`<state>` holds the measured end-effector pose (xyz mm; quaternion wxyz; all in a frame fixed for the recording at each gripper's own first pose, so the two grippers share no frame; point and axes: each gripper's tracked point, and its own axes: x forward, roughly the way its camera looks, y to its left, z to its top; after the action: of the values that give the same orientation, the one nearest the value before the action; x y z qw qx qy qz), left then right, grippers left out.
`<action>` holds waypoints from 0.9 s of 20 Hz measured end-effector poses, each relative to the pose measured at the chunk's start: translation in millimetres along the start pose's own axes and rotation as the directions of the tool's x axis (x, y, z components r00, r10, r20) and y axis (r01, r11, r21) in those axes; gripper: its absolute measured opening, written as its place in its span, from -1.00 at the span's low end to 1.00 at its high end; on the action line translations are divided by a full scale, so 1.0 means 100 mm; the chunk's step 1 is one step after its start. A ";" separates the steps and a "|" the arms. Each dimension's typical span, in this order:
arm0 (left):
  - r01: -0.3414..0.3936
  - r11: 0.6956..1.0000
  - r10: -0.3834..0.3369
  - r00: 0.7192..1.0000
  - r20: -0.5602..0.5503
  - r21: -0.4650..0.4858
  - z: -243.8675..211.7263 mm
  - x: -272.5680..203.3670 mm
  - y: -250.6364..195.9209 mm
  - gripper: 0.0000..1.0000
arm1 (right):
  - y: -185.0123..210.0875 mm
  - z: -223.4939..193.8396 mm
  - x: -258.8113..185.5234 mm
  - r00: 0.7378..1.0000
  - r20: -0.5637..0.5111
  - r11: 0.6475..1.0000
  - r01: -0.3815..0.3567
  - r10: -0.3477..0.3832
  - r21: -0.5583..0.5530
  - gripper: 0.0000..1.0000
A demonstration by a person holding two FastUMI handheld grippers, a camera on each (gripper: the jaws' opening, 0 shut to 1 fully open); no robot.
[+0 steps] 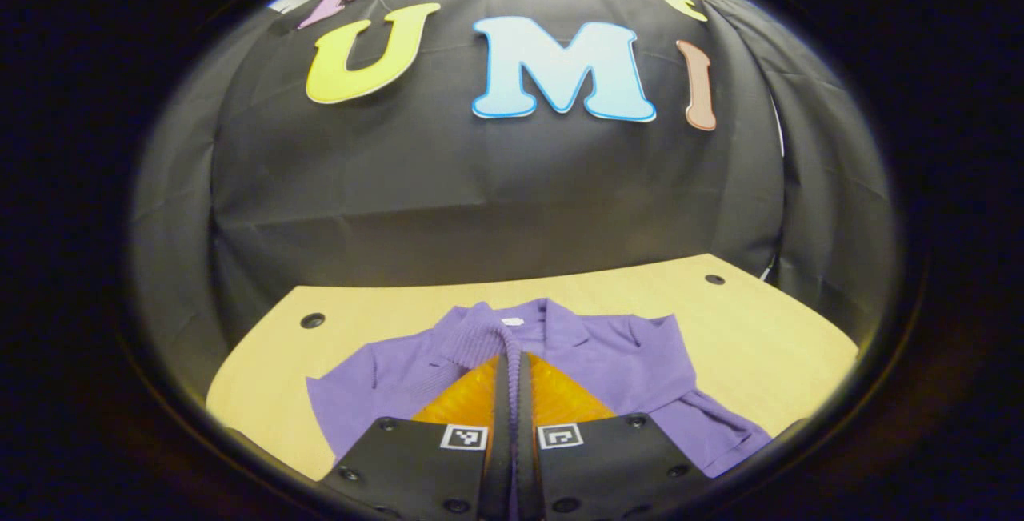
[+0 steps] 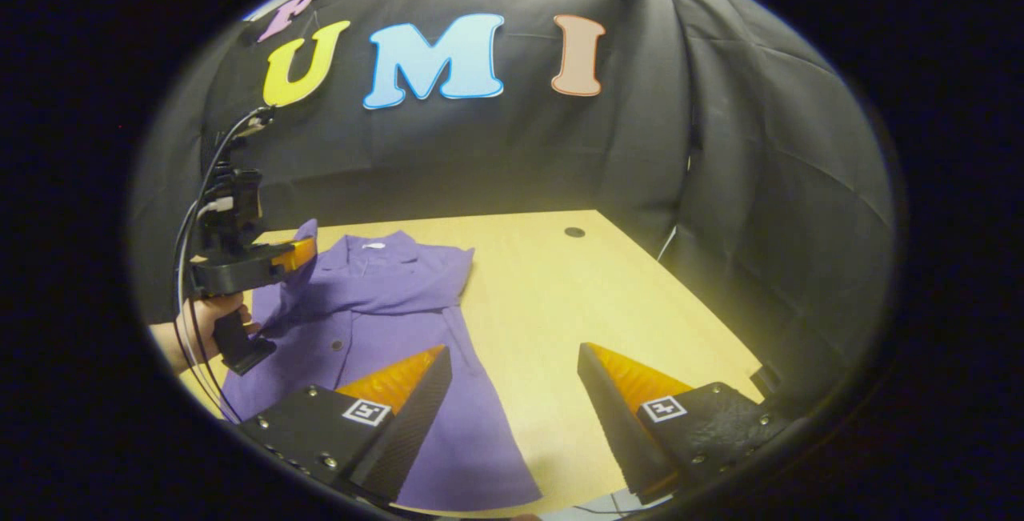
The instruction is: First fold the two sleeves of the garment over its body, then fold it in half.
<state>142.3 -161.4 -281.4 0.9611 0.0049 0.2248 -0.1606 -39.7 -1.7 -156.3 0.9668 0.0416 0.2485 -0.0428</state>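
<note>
A purple button-up garment [image 2: 376,305] lies spread on the wooden table [image 2: 544,289], collar toward the booth wall. In the left gripper view my left gripper [image 1: 512,361] is shut on a purple sleeve cuff [image 1: 480,337], lifted above the garment's body [image 1: 608,353]. The right gripper view shows that same left gripper [image 2: 300,250] at the left, held by a hand [image 2: 210,314], with the sleeve hanging from it. My right gripper [image 2: 512,361] stands open over the garment's right hem and bare table, holding nothing.
The black cloth wall stands close behind the table. Small dark holes [image 1: 312,319] [image 2: 574,231] mark the tabletop near its back corners. Bare wood [image 2: 608,297] lies to the right of the garment. Cables [image 2: 200,209] trail from the left gripper.
</note>
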 end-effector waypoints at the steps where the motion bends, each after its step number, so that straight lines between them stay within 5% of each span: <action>1: 0.006 1.000 -0.006 1.000 -0.002 -0.001 0.00 0.05 -0.10 -0.83 | -0.06 -0.02 0.00 1.000 -0.004 1.000 0.001 -0.001 -0.003 0.96; 13: 0.037 0.999 -0.036 0.995 -0.097 0.016 -0.40 0.70 -1.12 -0.82 | -0.53 -0.09 0.30 0.994 -0.022 0.990 -0.113 0.111 -0.087 0.96; 18: 0.050 0.999 -0.052 0.984 -0.172 -0.019 -0.61 0.72 -1.25 -0.82 | -0.47 -0.16 0.38 0.983 -0.024 0.952 -0.185 0.184 -0.245 0.96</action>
<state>138.5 -297.0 -359.4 0.9336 0.0061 0.3084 -0.1825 -18.6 -49.6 -191.4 0.9641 -0.0554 0.2472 0.0789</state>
